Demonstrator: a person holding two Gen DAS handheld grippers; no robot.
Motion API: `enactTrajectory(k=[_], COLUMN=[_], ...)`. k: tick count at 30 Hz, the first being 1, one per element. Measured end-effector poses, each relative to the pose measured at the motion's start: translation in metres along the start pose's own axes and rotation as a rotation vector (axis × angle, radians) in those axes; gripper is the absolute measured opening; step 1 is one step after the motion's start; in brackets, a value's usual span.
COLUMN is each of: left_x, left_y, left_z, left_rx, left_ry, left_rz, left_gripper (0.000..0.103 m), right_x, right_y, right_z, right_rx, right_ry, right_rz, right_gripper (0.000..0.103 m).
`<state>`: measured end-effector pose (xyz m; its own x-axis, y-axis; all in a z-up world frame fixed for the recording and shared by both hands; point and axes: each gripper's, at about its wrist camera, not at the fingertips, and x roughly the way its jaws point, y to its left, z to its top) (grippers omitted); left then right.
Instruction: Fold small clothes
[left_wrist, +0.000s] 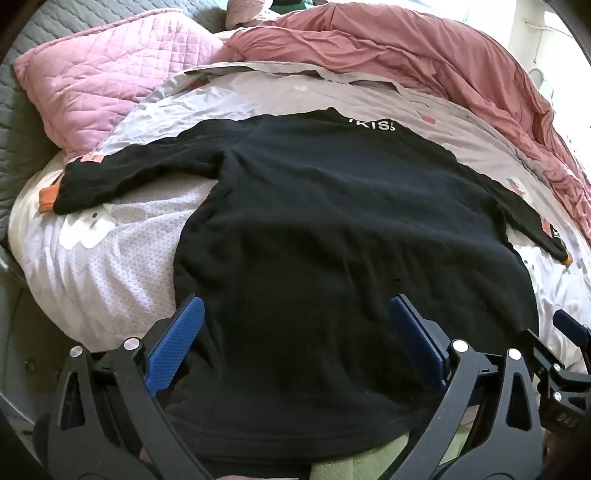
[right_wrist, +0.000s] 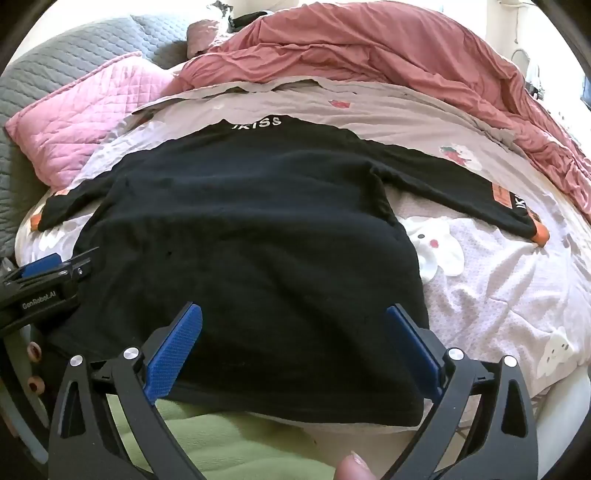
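Black sweater (left_wrist: 332, 229) flat on bedsheet (left_wrist: 110, 266) (sleeves spread, orange cuffs).

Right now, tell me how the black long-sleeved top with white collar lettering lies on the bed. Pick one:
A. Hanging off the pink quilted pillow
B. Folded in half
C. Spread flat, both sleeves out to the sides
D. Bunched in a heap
C: the black long-sleeved top lies flat on the bedsheet, one orange-cuffed sleeve stretched to each side.
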<state>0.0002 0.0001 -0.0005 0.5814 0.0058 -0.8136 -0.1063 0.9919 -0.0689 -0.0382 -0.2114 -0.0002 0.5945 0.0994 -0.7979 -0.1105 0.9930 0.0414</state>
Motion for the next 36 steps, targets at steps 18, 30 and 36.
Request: enactTrajectory(k=[18, 30, 36], left_x=[-0.005, -0.006, -0.007], left_y=[-0.007, -0.005, -0.005], left_z=[0.001, 0.0, 0.0], left_rx=[0.01, 0.013, 0.015], left_ry=[-0.016, -0.02, -0.023], left_rz=[0.005, 0.006, 0.004], left_gripper=[0.094, 0.094, 0.094], right_x=[-0.004, -0.005, -0.004], right_y=[0.002, 0.006, 0.005], right_z=[-0.001, -0.003, -0.003], right_rx=[-0.012, -0.015, -0.015], right_ry=[-0.008, -0.008, -0.009], right_rz=[-0.009, -0.013, -0.014], right_gripper=[0.099, 0.099, 0.099])
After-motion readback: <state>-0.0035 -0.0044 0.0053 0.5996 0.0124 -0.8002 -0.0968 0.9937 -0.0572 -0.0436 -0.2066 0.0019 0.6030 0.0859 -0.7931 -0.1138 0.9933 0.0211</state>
